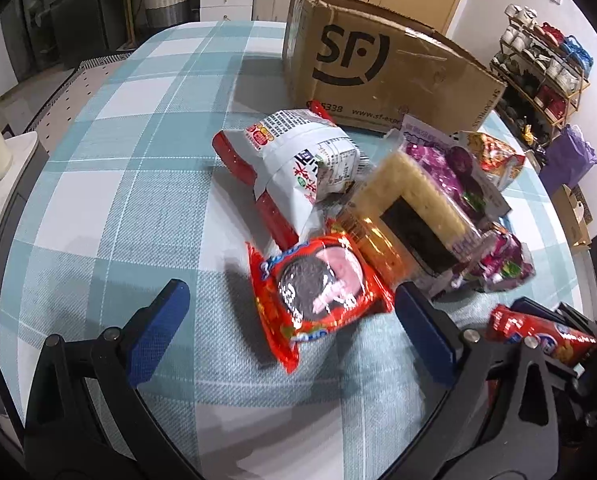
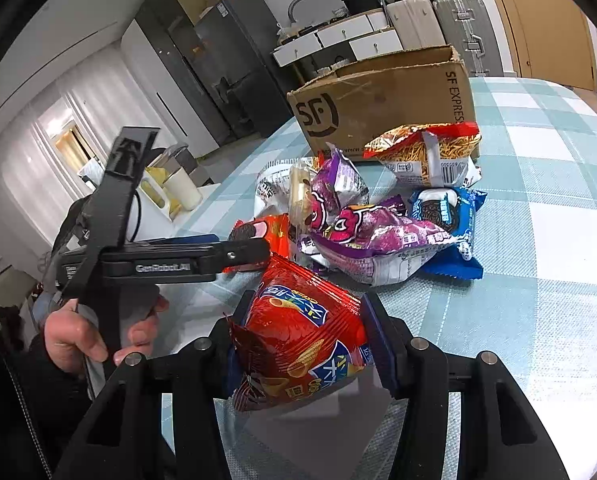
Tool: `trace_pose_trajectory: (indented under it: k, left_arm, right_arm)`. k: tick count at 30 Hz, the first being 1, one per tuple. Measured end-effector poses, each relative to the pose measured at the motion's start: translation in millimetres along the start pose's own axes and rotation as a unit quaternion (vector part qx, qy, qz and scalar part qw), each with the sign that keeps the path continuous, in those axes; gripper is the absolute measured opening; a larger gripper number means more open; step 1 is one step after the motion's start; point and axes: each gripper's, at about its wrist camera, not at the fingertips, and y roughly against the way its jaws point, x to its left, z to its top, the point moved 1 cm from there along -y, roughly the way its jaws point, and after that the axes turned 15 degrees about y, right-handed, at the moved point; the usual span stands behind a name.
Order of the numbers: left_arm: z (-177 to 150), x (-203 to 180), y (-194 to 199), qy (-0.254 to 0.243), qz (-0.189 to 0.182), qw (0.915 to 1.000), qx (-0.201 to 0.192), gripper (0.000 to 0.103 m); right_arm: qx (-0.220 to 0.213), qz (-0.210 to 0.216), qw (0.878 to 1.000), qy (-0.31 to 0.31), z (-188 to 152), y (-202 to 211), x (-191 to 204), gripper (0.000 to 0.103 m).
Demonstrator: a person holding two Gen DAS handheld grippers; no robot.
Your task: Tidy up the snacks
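Observation:
A pile of snack packets lies on the checked tablecloth [image 1: 118, 184] in front of a cardboard SF box [image 1: 382, 68]. My left gripper [image 1: 290, 304] is open, its fingers on either side of a red Oreo packet [image 1: 318, 280] on the cloth. My right gripper [image 2: 302, 344] is shut on a red chips bag [image 2: 298, 340] and holds it above the table. That bag also shows at the lower right of the left wrist view [image 1: 538, 336]. The left gripper [image 2: 234, 256] shows in the right wrist view, by the Oreo packet [image 2: 254, 230].
The pile holds a white and red bag [image 1: 294, 168], a yellow cracker pack [image 1: 414, 208], purple bags [image 2: 374, 240], a blue Oreo packet [image 2: 446, 216] and a noodle snack bag [image 2: 430, 152]. The box [image 2: 386, 96] is open on top. A shelf [image 1: 538, 64] stands beyond the table.

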Motion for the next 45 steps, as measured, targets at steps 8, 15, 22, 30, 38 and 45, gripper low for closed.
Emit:
trace_pose_trajectory:
  k: [8,15,22,30,38,45]
  left_arm:
    - [9.2,-0.5,-15.7,0.024,0.024,0.9993,0.011,0.102]
    - [12.5,-0.4,-17.9,0.016,0.026,0.9995,0.001,0.094]
    - [8.8,0.2,-10.3,-0.017,0.0,0.9997,-0.015,0.054]
    - [3.9,10.0,-2.9,-0.028,-0.034,0.9988,-0.02,0.045]
    - [8.6,33.5,1.7,-0.007,-0.06,0.998,-0.015,0.045]
    - [12.8,44.8,7.6,0.009,-0.09,0.9958,-0.012,0.045]
  right_arm:
    - [0.004,-0.001,1.0,-0.008,0.0,0.9,-6.1,0.053]
    - [0.006,-0.009,1.0,-0.007,2.8,3.6,-2.8,0.053]
    - [0.014,-0.019,1.0,-0.001,8.5,-0.2,4.0,0.053]
    - [0.029,-0.034,0.999,0.013,18.6,-7.2,15.7,0.053]
    - [0.029,-0.044,0.998,0.021,33.5,-9.1,23.4,0.053]
    - [0.019,-0.035,0.999,0.024,50.2,-9.0,28.7,0.052]
